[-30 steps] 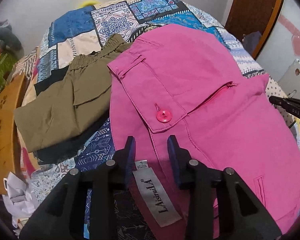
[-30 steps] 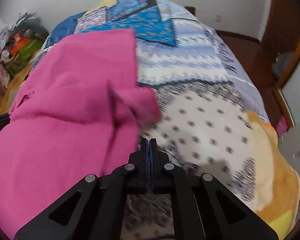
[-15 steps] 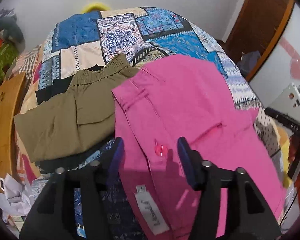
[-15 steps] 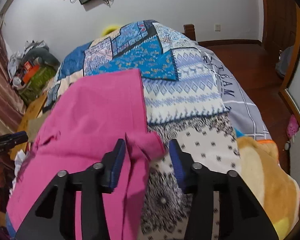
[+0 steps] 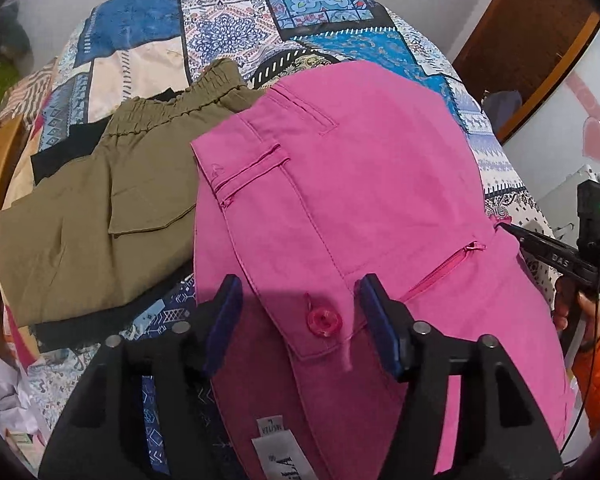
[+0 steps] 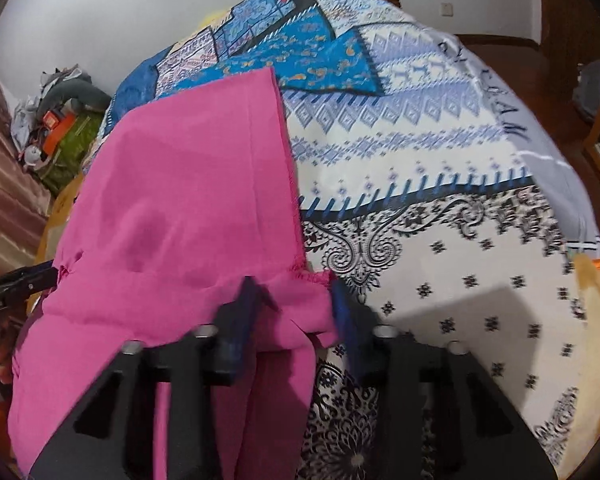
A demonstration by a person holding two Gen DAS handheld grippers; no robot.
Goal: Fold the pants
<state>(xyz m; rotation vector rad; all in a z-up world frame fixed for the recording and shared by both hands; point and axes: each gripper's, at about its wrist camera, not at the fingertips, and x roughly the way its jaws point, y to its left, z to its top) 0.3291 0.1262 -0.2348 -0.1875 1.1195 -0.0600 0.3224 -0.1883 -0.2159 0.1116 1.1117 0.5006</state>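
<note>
Pink pants [image 5: 364,200] lie spread on the bed [image 5: 228,36], over a patchwork bedspread; waistband end is toward the left gripper [image 5: 300,314], leg end toward the right gripper [image 6: 294,312]. Long axis runs roughly from one gripper to the other.

Left gripper: fingers wide apart, holding nothing. They straddle the waistband flap, with the pink button [image 5: 324,320] between them. Brand label [image 5: 282,454] sits just below, at the frame edge.

Right gripper: fingers also spread, nothing clamped. A bunched corner of the leg hem [image 6: 300,300] lies between the pads, blurred; whether cloth touches either pad I cannot tell.

Judgement: each gripper is nearest its own end of the garment, so the next fold likely turns on closing on both ends and carrying one toward the other along the long axis.

Beside the pants on the left: olive shorts [image 5: 88,208], folded, lying on a dark garment [image 5: 64,152], touching or just under the pink waistband edge. No containers in view.
</note>
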